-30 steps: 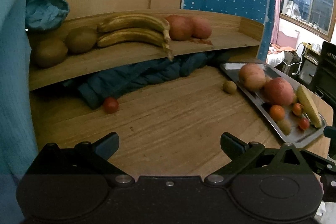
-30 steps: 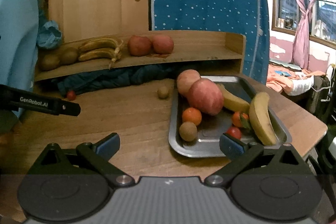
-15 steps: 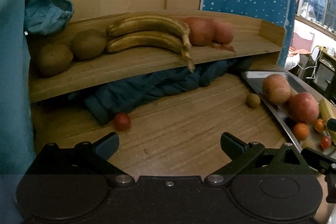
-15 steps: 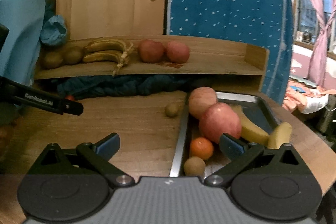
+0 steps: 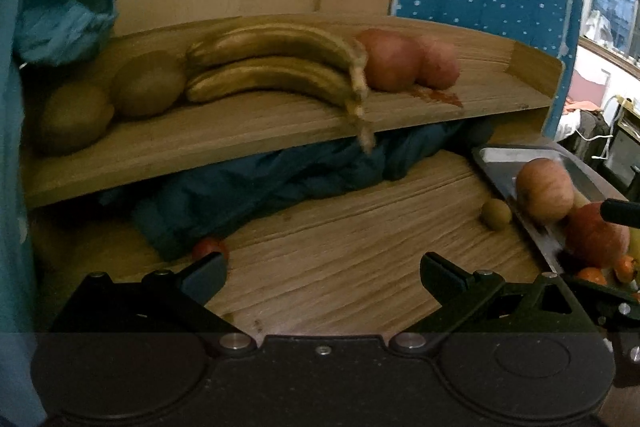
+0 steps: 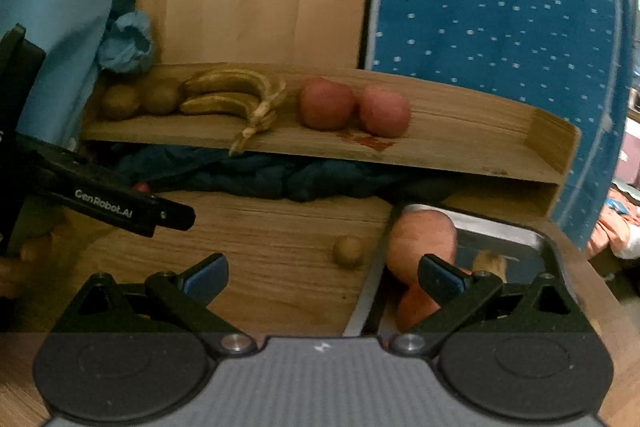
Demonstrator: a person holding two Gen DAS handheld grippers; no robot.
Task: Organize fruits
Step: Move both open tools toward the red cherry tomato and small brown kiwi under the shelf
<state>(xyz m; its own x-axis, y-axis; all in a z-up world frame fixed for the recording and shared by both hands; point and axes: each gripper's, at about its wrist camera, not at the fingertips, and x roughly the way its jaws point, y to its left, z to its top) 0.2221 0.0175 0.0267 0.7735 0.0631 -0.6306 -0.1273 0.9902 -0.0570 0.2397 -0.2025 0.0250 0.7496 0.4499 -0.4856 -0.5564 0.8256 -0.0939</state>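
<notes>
Wooden shelf (image 5: 256,143) carries 2 kiwis (image 5: 146,85), 2 bananas (image 5: 272,61) and 2 apples (image 5: 390,61), left to right. Metal tray (image 6: 532,233) at right holds further apples (image 6: 422,237). Left gripper (image 5: 322,275) and right gripper (image 6: 322,273) hover with fingers apart, empty. 1 small kiwi (image 6: 348,251) lies on the table just left of the tray.

Bare table in front, shelf crowded at left
The wooden table (image 5: 340,267) lies open between a cherry tomato (image 5: 208,247) and small kiwi (image 5: 496,214); dark cloth (image 5: 260,187) fills the gap under the shelf (image 6: 460,143), whose right end is free
</notes>
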